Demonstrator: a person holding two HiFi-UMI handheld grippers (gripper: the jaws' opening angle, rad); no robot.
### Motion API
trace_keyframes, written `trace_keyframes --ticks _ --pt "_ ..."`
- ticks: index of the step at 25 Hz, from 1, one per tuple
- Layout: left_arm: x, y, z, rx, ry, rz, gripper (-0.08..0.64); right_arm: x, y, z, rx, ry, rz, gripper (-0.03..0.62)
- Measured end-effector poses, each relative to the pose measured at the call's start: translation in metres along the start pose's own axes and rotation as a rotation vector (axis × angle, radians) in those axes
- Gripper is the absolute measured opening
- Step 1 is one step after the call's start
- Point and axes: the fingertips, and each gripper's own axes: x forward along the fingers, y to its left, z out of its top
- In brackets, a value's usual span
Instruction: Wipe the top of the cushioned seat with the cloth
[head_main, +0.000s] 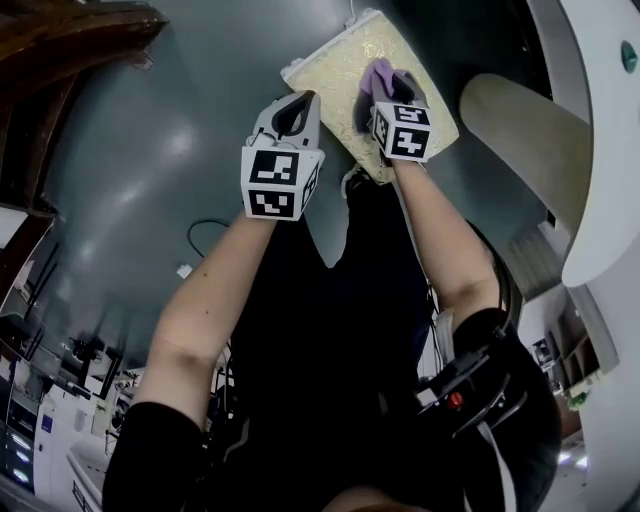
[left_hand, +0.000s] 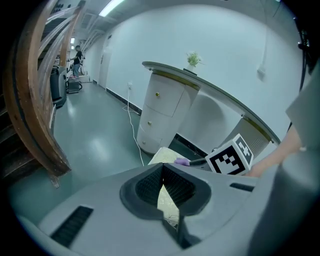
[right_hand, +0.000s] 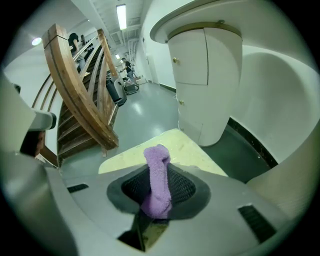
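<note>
The cushioned seat (head_main: 343, 62) is a pale yellow square pad low over the grey floor, at the top middle of the head view. My right gripper (head_main: 388, 84) hangs over the seat's near right part, shut on a purple cloth (head_main: 377, 76). In the right gripper view the cloth (right_hand: 158, 175) stands up between the jaws with the seat (right_hand: 187, 149) just beyond. My left gripper (head_main: 293, 104) hovers over the floor beside the seat's near left edge, shut and empty. In the left gripper view, past its joined tips (left_hand: 163, 166), show the seat (left_hand: 164, 156) and the cloth (left_hand: 182, 161).
A white curved cabinet (left_hand: 162, 107) with a small plant (left_hand: 193, 59) on top stands right behind the seat, with its rounded counter (head_main: 595, 140) at the right. A wooden staircase (right_hand: 80, 102) rises on the left. A white cable (head_main: 198, 236) lies on the floor.
</note>
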Motion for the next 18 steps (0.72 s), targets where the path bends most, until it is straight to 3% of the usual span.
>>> trace_keyframes --ticks 12,18 --pt "-0.034 0.001 0.003 0.043 0.005 0.009 0.003 -0.008 0.081 -0.04 -0.057 0.098 0.111 0.092" --pt "-0.038 0.002 0.0 0.047 0.015 0.009 0.003 -0.016 0.132 -0.063 -0.08 0.2 0.284 0.097"
